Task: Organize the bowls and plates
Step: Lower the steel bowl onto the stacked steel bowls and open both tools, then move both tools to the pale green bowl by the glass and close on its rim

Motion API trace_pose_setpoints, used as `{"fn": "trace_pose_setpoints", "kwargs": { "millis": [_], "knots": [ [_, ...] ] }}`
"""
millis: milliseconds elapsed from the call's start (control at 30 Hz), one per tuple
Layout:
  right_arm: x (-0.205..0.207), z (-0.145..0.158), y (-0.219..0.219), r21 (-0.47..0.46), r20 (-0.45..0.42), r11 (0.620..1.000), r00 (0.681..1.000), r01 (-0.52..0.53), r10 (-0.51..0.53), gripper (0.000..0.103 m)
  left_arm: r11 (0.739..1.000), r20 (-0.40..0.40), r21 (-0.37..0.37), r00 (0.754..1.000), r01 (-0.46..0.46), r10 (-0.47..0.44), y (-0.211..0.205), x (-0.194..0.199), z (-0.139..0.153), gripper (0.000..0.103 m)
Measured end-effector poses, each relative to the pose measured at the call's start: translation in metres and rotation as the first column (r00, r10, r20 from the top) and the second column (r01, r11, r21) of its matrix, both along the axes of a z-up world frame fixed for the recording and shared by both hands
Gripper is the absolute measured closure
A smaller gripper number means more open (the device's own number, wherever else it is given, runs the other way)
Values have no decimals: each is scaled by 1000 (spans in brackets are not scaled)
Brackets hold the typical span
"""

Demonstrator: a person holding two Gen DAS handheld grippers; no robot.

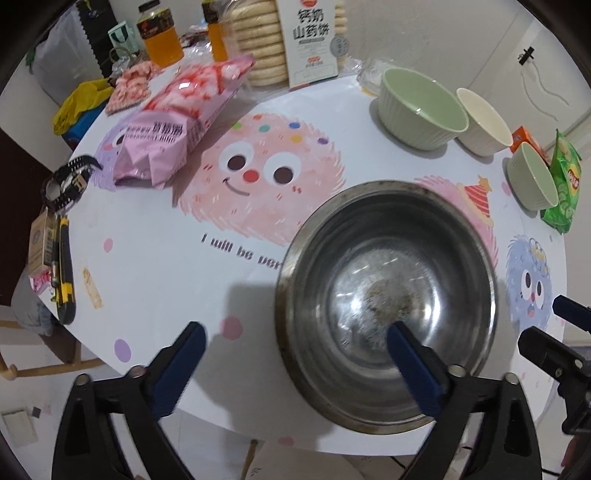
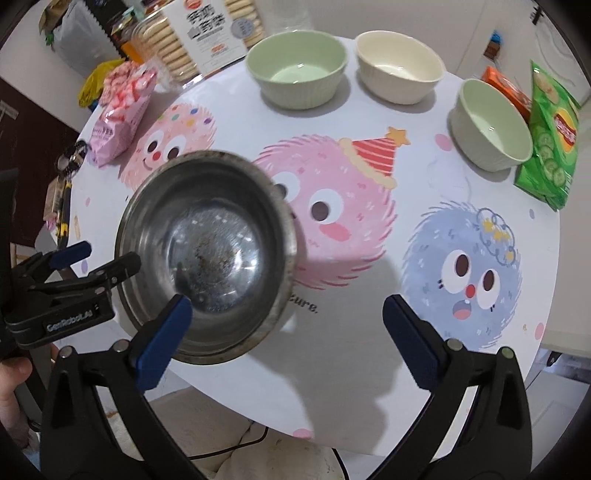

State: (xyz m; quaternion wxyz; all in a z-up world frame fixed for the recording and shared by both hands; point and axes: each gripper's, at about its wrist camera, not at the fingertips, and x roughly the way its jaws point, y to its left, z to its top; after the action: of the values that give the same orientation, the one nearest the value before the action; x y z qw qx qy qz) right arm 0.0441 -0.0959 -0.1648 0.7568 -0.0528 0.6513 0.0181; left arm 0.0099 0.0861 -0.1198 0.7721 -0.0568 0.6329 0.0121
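Left wrist view: the left gripper [image 1: 295, 363], jaws spread astride the steel bowl's [image 1: 386, 306] near rim, must clench next; the right gripper [image 2: 286, 330] gapes empty beside that bowl.

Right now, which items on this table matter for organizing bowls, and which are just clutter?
Job items: steel bowl, large green bowl, cream bowl, small green bowl.
Clutter: pink snack bag, biscuit box, green chip bag, juice bottles.
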Motion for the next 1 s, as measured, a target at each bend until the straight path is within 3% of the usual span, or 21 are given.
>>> {"fn": "trace_pose_setpoints", "kwargs": {
  "millis": [467, 733, 1000],
  "knots": [
    [24, 35, -57, 90, 82, 983, 983, 158, -166, 0, 996, 49, -20, 996, 82, -80, -47, 45, 30, 0],
    [51, 42, -59, 89, 100, 970, 967, 227, -235, 0, 982, 51, -26, 982, 186, -185, -64, 96, 33, 0],
    [89, 35, -57, 98, 93, 952, 950, 290, -299, 0, 981, 40, -56, 983, 184, -182, -56, 143, 28, 0]
  ]
}}
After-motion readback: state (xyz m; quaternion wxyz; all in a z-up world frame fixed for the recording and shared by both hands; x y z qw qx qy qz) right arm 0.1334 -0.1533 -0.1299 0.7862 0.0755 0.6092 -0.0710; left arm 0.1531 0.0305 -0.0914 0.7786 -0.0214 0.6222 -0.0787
